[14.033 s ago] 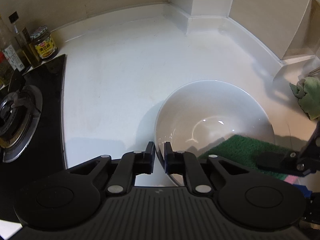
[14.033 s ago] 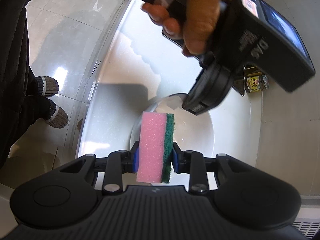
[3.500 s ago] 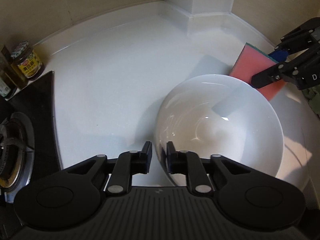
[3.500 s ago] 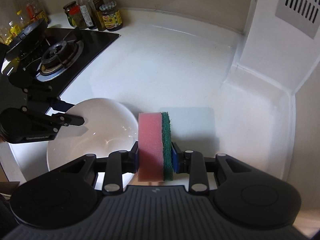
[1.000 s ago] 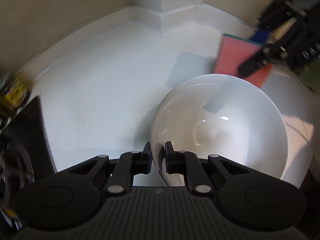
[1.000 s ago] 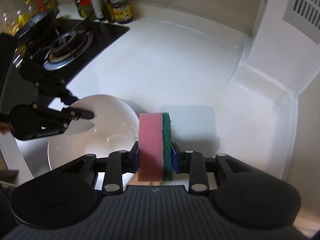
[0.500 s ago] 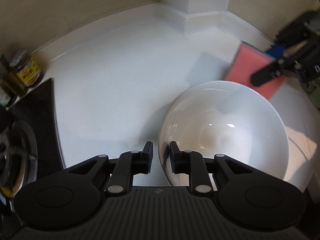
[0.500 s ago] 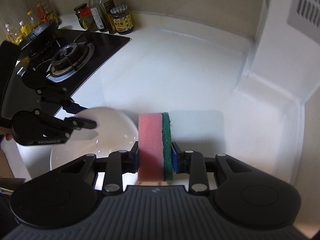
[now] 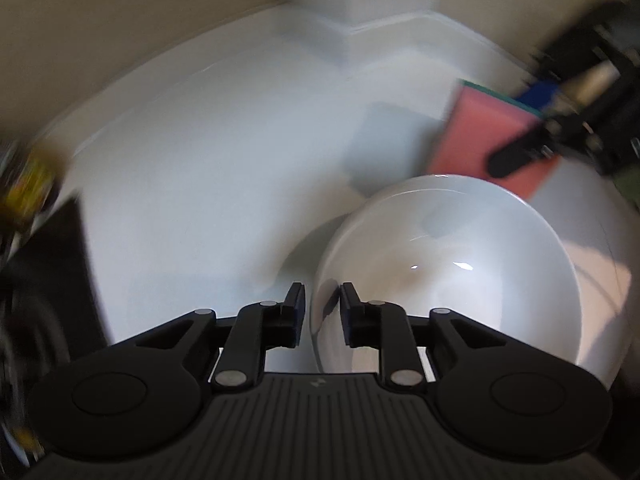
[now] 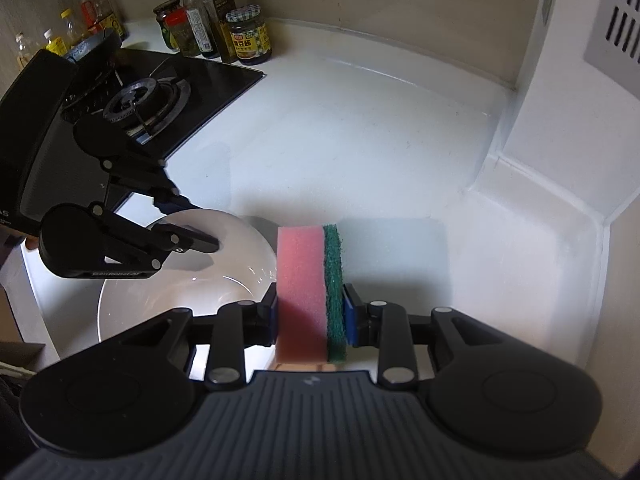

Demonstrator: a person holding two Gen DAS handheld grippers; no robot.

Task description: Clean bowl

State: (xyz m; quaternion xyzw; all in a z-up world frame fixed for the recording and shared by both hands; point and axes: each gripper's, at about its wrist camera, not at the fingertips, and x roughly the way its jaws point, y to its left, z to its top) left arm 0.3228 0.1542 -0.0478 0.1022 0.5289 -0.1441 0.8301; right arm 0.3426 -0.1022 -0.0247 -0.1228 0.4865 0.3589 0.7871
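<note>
Bowl [image 9: 460,280] on white desk [image 9: 208,184], empty inside. Left gripper [image 9: 322,312] jaws just opening, spread astride its near rim, pads clear. Right gripper [image 10: 310,312] pinching sponge [image 10: 310,284] just beside bowl.

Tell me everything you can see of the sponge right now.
The sponge is a rectangular block in two layers: thick pink foam and a thin dark green scouring pad. It stands on edge, clamped across its thickness by the right hand-held gripper, one finger on each layer. It hangs above the white counter, just past the white bowl rim, touching nothing else, as far as shows. Its shadow falls on the counter.
</note>
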